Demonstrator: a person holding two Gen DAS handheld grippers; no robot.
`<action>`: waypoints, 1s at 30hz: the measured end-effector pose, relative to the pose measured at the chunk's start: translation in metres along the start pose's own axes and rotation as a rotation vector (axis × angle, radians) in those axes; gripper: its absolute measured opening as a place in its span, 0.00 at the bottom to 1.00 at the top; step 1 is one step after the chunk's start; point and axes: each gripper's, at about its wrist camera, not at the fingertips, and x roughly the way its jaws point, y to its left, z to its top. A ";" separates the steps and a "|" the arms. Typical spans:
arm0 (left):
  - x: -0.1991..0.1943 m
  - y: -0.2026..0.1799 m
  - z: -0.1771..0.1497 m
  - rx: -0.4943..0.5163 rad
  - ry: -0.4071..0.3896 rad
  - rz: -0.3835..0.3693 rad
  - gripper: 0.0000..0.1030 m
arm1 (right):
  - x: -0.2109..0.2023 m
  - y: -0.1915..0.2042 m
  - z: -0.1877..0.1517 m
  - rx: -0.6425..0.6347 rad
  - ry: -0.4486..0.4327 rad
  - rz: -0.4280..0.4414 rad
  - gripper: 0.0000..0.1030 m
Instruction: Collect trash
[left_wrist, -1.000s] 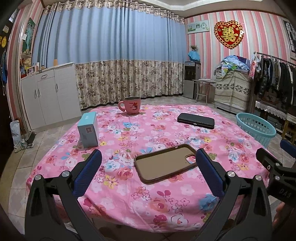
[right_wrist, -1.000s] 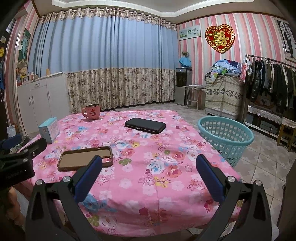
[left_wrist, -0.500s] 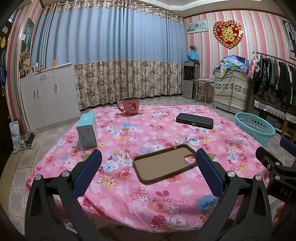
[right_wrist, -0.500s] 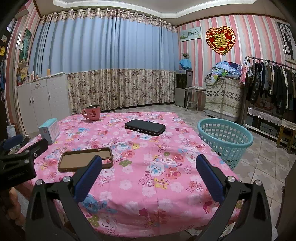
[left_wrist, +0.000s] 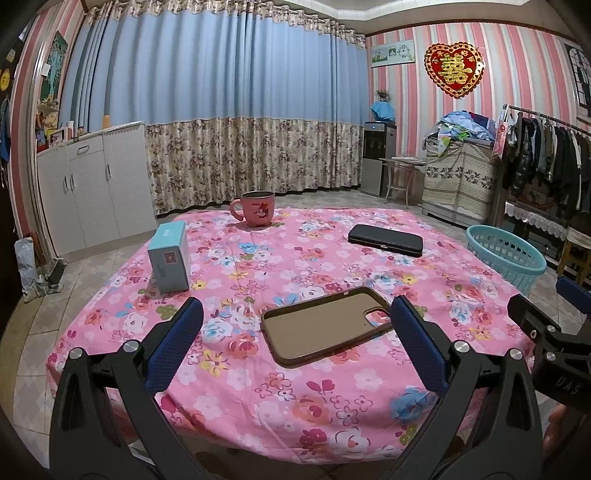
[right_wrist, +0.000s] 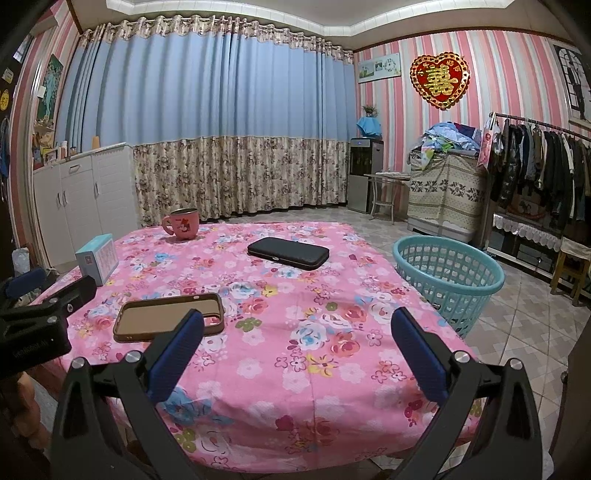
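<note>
Pink floral tablecloth; pink mug; teal box; black case; brown phone case; teal basket.

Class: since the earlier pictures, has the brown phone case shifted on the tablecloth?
No. The brown phone case lies on the same flowers of the tablecloth as before.

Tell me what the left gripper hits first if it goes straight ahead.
Probably the brown phone case, lying flat on the tablecloth between the open left gripper's fingers; if held higher, it may pass over.

Floral cloth tablecloth, glossy ceramic mug, matt cardboard box, perforated plastic basket.
</note>
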 end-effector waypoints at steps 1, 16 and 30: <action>0.000 0.000 0.000 0.002 -0.002 0.001 0.95 | 0.000 0.000 0.000 0.000 0.000 0.000 0.96; 0.000 0.000 0.001 0.001 -0.004 -0.003 0.95 | -0.001 -0.001 0.001 -0.001 -0.003 -0.001 0.96; 0.000 0.000 0.001 0.000 -0.004 -0.002 0.95 | -0.002 -0.001 0.002 -0.007 -0.008 -0.006 0.96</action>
